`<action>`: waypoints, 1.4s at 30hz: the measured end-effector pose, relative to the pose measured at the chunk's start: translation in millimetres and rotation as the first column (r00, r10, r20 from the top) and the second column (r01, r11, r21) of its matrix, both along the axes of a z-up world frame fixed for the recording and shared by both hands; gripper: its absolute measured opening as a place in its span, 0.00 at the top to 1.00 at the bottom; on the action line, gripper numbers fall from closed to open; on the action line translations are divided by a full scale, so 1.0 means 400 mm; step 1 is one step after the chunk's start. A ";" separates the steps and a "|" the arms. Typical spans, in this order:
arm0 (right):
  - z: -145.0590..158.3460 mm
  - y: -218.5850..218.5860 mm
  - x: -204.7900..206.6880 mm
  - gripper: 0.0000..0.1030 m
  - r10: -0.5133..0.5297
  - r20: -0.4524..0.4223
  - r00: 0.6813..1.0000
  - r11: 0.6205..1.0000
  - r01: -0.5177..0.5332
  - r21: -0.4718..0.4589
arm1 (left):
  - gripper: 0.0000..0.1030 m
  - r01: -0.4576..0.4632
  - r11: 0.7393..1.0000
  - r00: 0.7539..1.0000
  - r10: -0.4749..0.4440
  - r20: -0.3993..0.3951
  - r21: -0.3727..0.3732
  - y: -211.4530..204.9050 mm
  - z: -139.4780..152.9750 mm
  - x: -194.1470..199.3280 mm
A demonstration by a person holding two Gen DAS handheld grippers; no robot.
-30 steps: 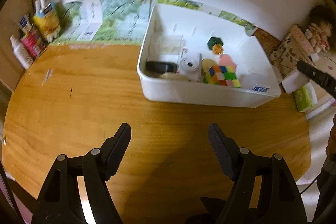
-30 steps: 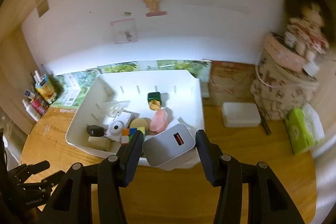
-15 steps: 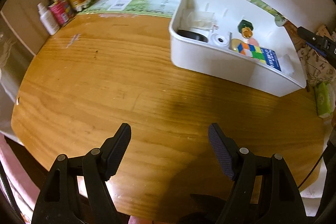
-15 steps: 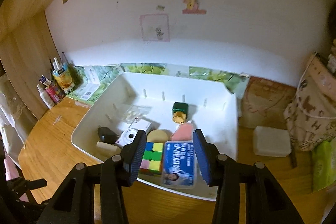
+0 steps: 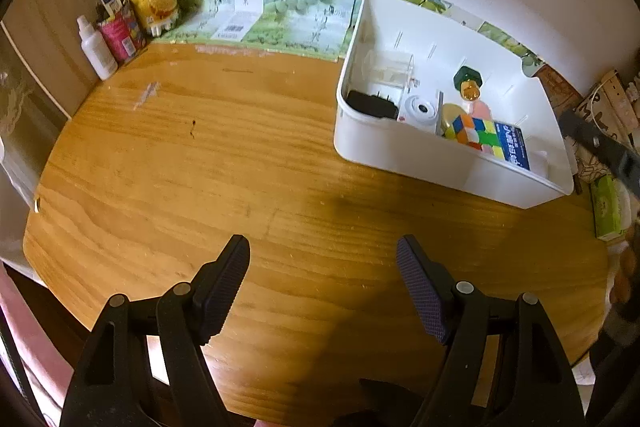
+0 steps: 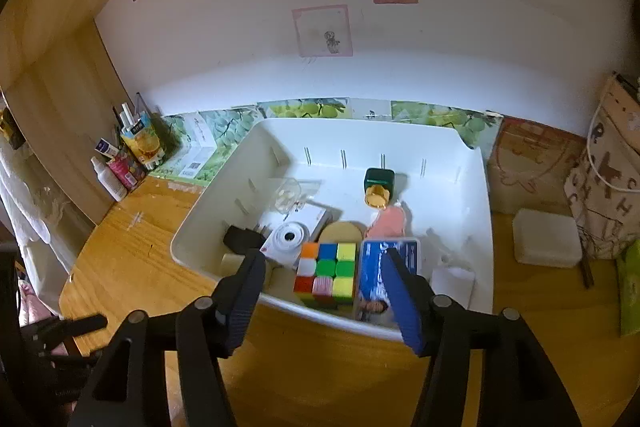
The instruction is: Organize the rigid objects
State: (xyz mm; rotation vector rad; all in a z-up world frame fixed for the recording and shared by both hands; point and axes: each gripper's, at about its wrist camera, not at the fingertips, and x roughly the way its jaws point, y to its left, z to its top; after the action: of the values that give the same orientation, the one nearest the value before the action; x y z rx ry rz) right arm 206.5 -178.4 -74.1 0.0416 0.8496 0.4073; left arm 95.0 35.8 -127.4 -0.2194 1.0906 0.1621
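Observation:
A white bin stands on the wooden table. It holds a colour cube, a blue-labelled box, a white round-lens gadget, a black adapter, a green bottle with a gold cap, a pink piece and a white block. My left gripper is open and empty over bare table, left of the bin. My right gripper is open and empty, above the bin's near rim.
Bottles and cartons stand at the table's back left corner. A leaf-print board leans along the wall. A white lidded box, a patterned bag and a green packet lie right of the bin.
The right gripper let go of the white block and the blue-labelled box, which now lie in the bin, and pulled back. The left gripper's view swung left, then partly back.

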 end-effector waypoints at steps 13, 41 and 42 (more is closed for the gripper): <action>0.071 -0.027 -0.209 0.22 -0.156 -0.067 0.986 0.987 0.158 0.041 | 0.04 0.134 0.991 0.985 -0.136 0.110 0.025 -0.019 0.148 -0.026; 0.175 -0.068 -0.292 0.01 -0.153 -0.058 0.987 0.988 0.154 0.019 | 0.01 0.083 0.985 0.968 -0.115 0.223 0.150 -0.149 0.260 -0.065; 0.174 -0.069 -0.292 0.00 -0.158 -0.058 0.986 0.987 0.159 0.014 | 0.01 0.085 0.985 0.968 -0.117 0.221 0.151 -0.151 0.259 -0.061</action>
State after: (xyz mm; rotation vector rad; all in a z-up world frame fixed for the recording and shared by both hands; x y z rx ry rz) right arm 89.9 -206.0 -4.4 0.1378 0.8915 0.2650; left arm 70.4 -24.4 -23.9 -0.0534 0.8546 0.1181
